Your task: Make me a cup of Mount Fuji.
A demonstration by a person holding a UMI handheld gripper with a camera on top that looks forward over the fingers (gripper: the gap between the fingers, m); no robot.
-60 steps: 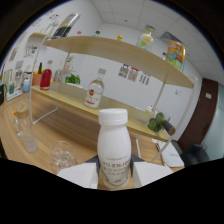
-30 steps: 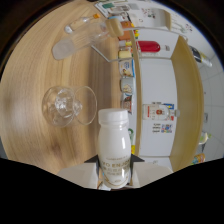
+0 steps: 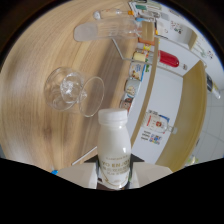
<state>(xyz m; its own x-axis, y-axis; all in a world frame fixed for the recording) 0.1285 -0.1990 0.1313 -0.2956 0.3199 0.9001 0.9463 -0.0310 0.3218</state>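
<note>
Gripper view showed the jaws point(image 3: 114, 172) closed on a white milk bottle point(image 3: 114, 145) at lower centre of the frame, both fingers pressed against its labelled lower body and its cap still in place. The whole scene was rolled sideways: the wooden table point(image 3: 35, 90) filled the left half of the frame, while a shelf of small bottles and cartons point(image 3: 137, 70) ran up the middle and a white wall with a red object point(image 3: 169, 60) lay to the right. A stemmed glass point(image 3: 72, 91) sat just beyond the bottle, up and to the left, apparently standing on the table with its bowl empty. A second clear container point(image 3: 107, 29) lay further off at upper centre.

With the bottle apparently tipped toward the horizontal, the likely trouble was a slip: a smooth plastic body held low, with its weight out ahead of the fingers, could rotate or slide free. If the cap were loose or off, milk could run onto the table short of the glass. The glass looked light and top-heavy, so a nudge from the bottle's shoulder might have toppled it.
</note>
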